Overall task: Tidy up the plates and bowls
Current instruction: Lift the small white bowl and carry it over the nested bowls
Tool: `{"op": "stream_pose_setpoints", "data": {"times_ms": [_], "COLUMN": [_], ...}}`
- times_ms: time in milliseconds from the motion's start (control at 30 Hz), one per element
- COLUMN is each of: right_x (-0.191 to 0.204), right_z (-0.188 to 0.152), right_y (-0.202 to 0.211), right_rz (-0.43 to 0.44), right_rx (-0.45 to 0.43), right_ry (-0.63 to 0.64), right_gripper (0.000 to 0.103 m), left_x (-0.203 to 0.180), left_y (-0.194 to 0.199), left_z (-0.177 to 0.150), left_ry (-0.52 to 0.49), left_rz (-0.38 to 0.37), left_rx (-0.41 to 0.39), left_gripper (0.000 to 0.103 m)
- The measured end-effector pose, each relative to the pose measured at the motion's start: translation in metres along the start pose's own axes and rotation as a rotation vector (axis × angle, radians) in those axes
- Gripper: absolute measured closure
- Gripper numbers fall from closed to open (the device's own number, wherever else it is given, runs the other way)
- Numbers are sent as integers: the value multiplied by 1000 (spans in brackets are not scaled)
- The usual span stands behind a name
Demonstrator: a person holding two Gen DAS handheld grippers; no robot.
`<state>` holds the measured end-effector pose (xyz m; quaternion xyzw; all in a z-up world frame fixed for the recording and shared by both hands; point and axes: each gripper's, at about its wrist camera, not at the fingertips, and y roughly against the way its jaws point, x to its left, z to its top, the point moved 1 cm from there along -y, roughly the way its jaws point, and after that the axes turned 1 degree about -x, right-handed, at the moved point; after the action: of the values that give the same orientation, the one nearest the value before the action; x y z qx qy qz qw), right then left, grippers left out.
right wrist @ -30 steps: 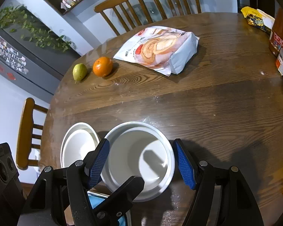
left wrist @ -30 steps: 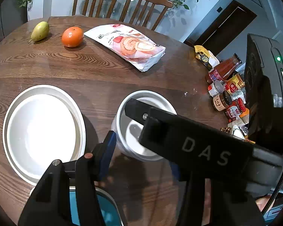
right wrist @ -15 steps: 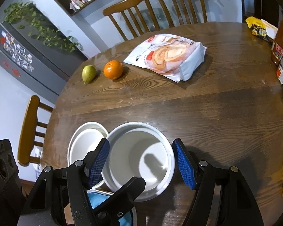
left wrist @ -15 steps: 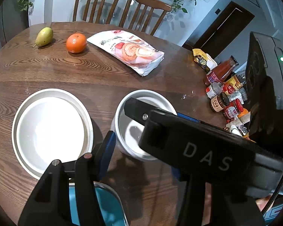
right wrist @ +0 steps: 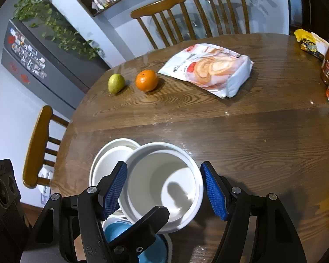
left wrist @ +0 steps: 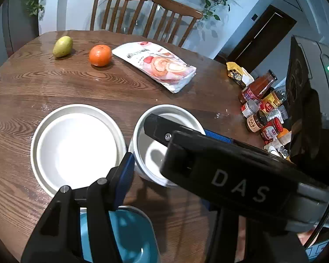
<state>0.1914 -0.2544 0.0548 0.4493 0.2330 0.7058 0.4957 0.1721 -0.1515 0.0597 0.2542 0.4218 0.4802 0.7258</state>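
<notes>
A: What lies around the claws, biggest first?

B: The wooden table (right wrist: 252,142); then the white plate (left wrist: 76,144), ahead-left of the left gripper (left wrist: 164,160); then the white bowl (right wrist: 164,182), between the wide-apart blue pads of the right gripper (right wrist: 164,190). A blue bowl (left wrist: 129,236) sits under the left claw.

A: And the left claw's spread?

B: One finger is hidden, so it cannot be told.

A: Which step?

B: Likely grasping the white bowl. Next, the right claw should close on its rim, then lift.
</notes>
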Motion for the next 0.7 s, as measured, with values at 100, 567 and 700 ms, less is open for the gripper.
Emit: {"op": "stream_pose_setpoints", "data": {"times_ms": [100,567,700], "right_x": [9,44,51], "right_z": [-2,-11,-13], "right_y": [1,0,-1], "right_rz": [-1,21,26], "right_rx": [-8,-36,-41], "right_ry": [25,86,89], "right_gripper": [31,31,31], "left_x": [4,28,33], "left_y": [6,30,35], "left_z": [-1,-9,-11], "left_ry": [3,23,28], "left_rz": [-1,18,18], "left_rx": [-5,-44,-52], "left_gripper": [52,52,52]}}
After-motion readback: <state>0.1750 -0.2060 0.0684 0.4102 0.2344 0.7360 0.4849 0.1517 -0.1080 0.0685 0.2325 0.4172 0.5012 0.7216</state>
